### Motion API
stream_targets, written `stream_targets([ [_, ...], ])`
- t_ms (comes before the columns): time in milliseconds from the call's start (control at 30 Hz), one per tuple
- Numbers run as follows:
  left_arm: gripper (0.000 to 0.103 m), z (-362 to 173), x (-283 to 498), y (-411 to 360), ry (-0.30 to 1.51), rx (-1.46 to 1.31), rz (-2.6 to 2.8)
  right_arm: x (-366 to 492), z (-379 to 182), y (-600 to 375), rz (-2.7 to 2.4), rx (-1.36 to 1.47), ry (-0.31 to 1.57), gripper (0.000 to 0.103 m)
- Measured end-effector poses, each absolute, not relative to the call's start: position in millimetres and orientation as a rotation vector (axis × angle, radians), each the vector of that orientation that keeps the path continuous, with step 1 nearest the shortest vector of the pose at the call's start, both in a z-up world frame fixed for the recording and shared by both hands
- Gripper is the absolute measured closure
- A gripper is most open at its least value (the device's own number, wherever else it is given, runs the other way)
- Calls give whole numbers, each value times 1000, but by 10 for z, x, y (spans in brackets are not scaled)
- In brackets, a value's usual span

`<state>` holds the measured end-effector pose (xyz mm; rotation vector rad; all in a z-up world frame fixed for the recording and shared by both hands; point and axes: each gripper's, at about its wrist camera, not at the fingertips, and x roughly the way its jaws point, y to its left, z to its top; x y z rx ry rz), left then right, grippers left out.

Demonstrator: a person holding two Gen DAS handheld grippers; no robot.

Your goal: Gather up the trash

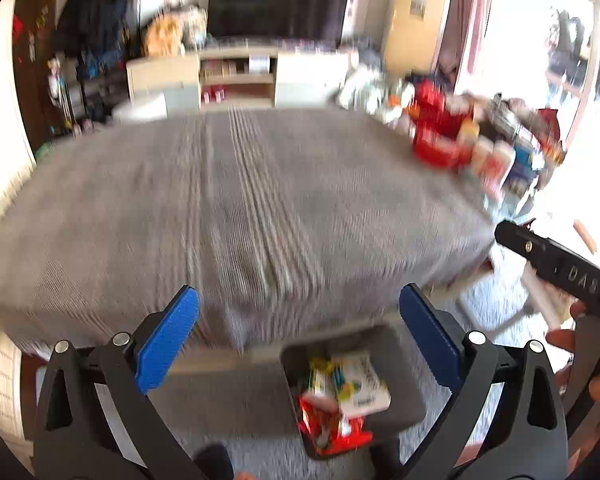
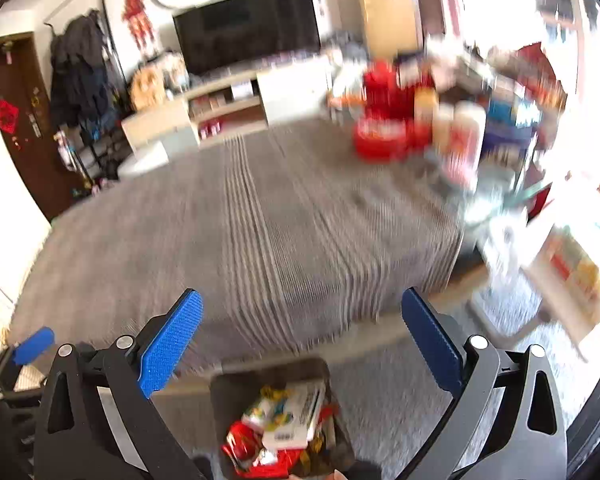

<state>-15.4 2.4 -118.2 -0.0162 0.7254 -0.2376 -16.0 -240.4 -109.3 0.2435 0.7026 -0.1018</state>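
Observation:
A dark bin [image 1: 400, 396] on the floor in front of the table holds red and white wrappers and a white box [image 1: 360, 384]. It also shows in the right wrist view [image 2: 228, 392], with the trash [image 2: 288, 424] inside it. My left gripper [image 1: 300, 320] is open and empty, high above the bin and the table's near edge. My right gripper [image 2: 302, 320] is open and empty, also above the bin. The body of the right gripper [image 1: 560, 268] shows at the right of the left wrist view. One blue pad of the left gripper [image 2: 34, 344] shows at the left of the right wrist view.
A table with a grey striped cloth [image 1: 240, 200] fills the middle. Red tins, jars and packets [image 1: 452, 136] crowd its far right corner, also in the right wrist view [image 2: 412, 120]. A TV cabinet [image 1: 240, 76] stands behind. Both views are motion-blurred.

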Motion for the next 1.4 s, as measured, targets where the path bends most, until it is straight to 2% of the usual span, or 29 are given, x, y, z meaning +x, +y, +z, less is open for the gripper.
stream_targets([
  [333,8,-55,-583,-51,439,64,-151,-505,-93,-2175,-126,107,471,3],
  [533,8,369,-707,-49,401,74,-70,-596,319,-2266,-156,72,453,3],
  [800,8,426,-808,-50,356,53,-105,-753,474,-2124,-163,41,361,3],
  [1400,8,243,-704,15,404,12,-116,-574,228,-1996,-148,18,436,3],
])
